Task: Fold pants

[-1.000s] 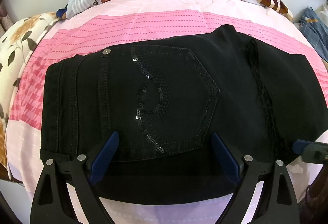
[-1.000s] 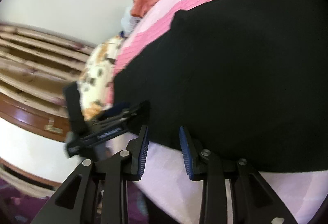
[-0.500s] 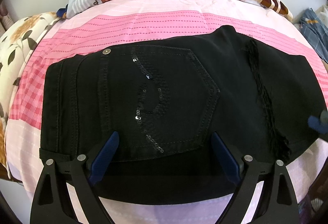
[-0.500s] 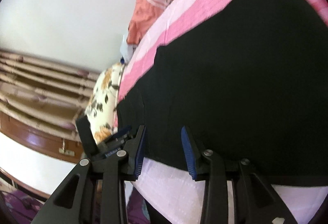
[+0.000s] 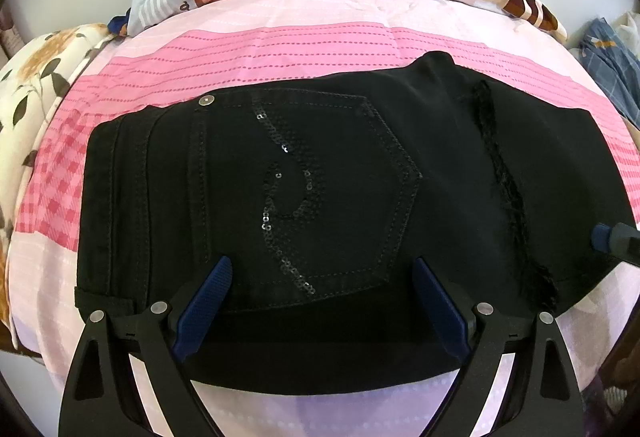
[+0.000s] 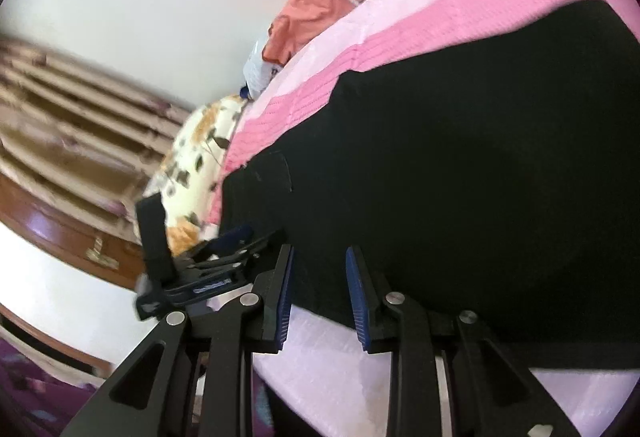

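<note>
On pink woven bedsheet (image 5: 320, 45), sequinned black denim pants (image 5: 320, 177); left tongs (image 5: 320, 301) spread, right tongs (image 6: 320, 297) narrowing, empty

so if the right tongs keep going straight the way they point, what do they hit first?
Most likely the black pants. The right tongs point at the garment's near edge on the pink sheet, their jaws closing with that edge showing between the tips. Depth is unclear, so whether they already touch the cloth cannot be told.

right-wrist view blurred at the wooden slats (image 6: 72, 133), pants (image 6: 460, 177) seemingly cut off at right edge
</note>
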A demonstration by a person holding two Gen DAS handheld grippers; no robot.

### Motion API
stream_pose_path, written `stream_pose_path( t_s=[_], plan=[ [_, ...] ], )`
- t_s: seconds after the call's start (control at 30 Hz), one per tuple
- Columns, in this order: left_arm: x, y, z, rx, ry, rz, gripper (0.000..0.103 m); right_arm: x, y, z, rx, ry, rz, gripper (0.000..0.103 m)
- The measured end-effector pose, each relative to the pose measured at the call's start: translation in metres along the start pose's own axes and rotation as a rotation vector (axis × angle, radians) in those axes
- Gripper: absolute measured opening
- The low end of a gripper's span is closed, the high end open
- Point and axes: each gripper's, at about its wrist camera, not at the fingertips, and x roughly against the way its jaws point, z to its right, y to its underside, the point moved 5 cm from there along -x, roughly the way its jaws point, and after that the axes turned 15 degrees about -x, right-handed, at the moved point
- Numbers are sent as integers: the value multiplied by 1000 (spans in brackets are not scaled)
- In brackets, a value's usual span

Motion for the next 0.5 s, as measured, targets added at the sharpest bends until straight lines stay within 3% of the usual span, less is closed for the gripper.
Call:
stream_pose_path(
  t_s=[0.2,0.3,0.5],
  plan=[
    [3,2,-5,7,-14,9,91,-48,17,-2,134,171,-98,24],
    [5,4,-10,18,-17,19,91,-45,15,-6,119,157,-94,25],
    [7,4,-22,30,-33,29,91,-30,2,-17,116,133,2,25]
  ],
)
